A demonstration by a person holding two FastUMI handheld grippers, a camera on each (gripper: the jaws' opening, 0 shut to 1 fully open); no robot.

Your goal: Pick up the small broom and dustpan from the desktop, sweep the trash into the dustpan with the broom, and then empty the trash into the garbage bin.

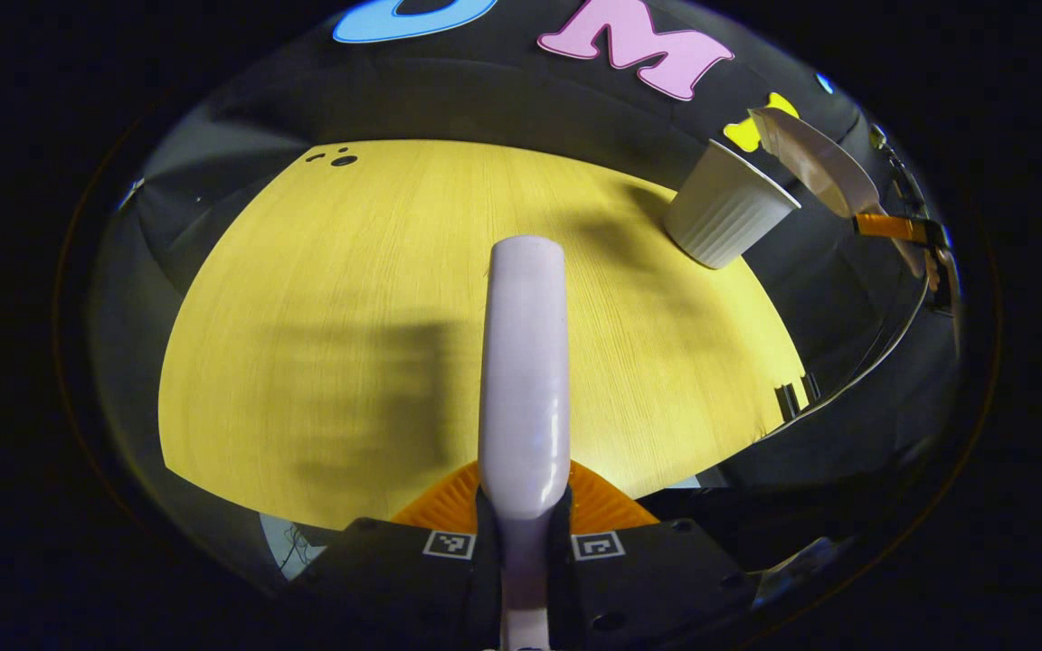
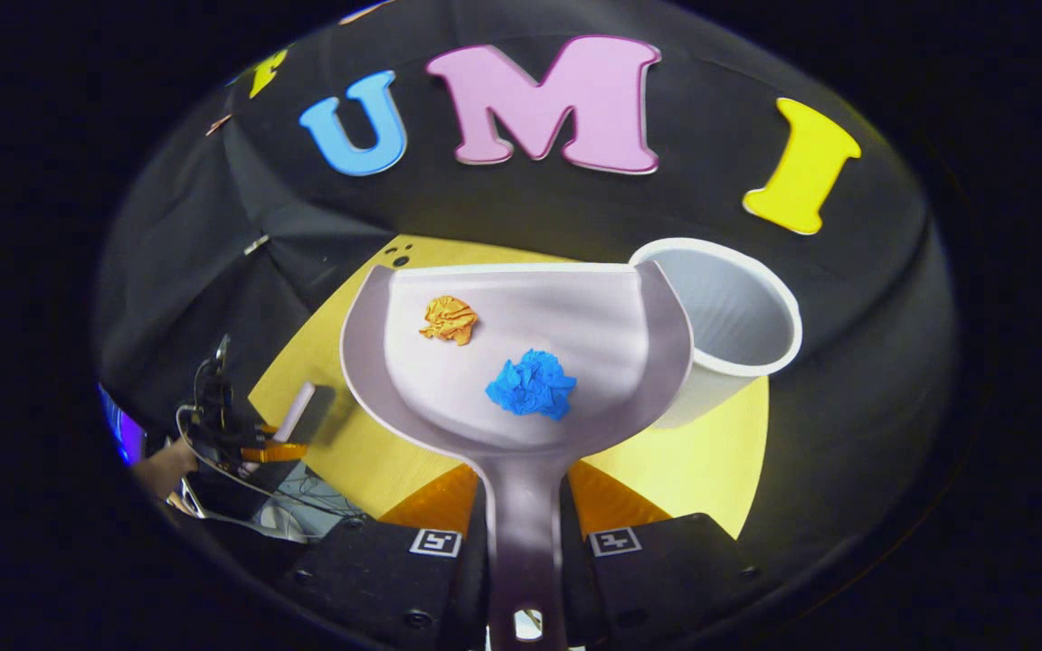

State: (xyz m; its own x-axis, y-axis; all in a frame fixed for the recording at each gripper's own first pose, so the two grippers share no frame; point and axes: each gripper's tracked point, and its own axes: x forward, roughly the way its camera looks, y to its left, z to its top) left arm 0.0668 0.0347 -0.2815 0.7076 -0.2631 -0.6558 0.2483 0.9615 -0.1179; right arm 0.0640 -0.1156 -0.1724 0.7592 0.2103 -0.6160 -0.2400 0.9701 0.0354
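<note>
Holding the dustpan (image 2: 521, 362) clamped by its handle, the right tongs (image 2: 525, 542) have the bin (image 2: 738, 316) just ahead-right, while the left tongs (image 1: 521, 542) clamp the broom (image 1: 525, 362).

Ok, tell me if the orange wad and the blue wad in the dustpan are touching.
Apart. The right gripper view shows bare dustpan floor between the orange wad and the blue wad.
</note>
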